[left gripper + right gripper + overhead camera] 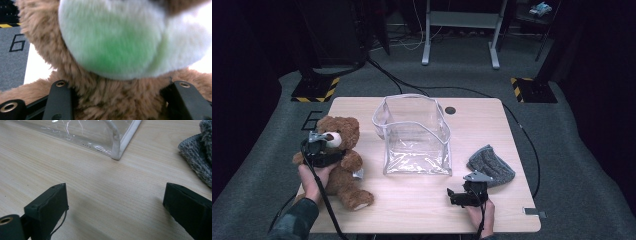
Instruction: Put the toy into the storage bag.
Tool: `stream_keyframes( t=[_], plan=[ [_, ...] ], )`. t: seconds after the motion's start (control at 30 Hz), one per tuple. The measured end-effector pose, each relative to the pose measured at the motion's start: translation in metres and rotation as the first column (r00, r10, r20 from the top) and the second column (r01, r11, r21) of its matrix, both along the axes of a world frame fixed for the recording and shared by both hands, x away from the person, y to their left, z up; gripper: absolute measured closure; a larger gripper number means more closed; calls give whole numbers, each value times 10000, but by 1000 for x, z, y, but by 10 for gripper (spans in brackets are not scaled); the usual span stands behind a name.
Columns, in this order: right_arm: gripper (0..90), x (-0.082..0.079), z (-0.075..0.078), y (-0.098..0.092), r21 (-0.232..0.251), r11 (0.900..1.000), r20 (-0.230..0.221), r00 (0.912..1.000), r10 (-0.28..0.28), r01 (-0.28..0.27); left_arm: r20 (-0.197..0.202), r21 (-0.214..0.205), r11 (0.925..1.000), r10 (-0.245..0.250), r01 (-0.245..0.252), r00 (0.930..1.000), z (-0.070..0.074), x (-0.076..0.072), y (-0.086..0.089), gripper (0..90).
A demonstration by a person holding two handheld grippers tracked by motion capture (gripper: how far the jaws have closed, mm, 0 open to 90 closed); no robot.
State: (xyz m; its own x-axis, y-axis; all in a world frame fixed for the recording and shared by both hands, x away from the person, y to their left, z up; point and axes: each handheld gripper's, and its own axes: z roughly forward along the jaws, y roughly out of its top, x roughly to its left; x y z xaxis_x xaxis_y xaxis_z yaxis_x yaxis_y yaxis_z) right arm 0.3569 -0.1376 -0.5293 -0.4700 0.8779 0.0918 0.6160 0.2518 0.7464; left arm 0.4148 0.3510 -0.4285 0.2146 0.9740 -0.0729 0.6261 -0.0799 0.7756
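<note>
Left gripper (323,150) clamped on the teddy bear (339,165) at the table's left edge, right gripper (460,196) idle with jaws spread; transfer into the clear bag (414,135) remains undone.

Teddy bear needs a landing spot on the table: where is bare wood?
Bare wood: the front strip between the teddy bear and right tongs, and right of the clear bag behind the grey hat. The left edge is crowded.
</note>
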Motion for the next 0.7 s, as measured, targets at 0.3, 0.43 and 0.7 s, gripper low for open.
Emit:
stream_keyframes(
  t=[0.3,0.43,0.7],
  plan=[
    [49,0,0,1,-58,10000,-26,10000,-38,38,353,-211,9998,53,-46,9994,16,1,1,447],
    [50,0,0,1,-138,9999,19,10000,22,-22,566,-252,9997,93,-79,9984,22,2,2,451],
    [49,0,0,2,-212,9998,18,10000,-3,4,887,-209,9997,131,-113,9960,34,5,2,458]
  ],
)
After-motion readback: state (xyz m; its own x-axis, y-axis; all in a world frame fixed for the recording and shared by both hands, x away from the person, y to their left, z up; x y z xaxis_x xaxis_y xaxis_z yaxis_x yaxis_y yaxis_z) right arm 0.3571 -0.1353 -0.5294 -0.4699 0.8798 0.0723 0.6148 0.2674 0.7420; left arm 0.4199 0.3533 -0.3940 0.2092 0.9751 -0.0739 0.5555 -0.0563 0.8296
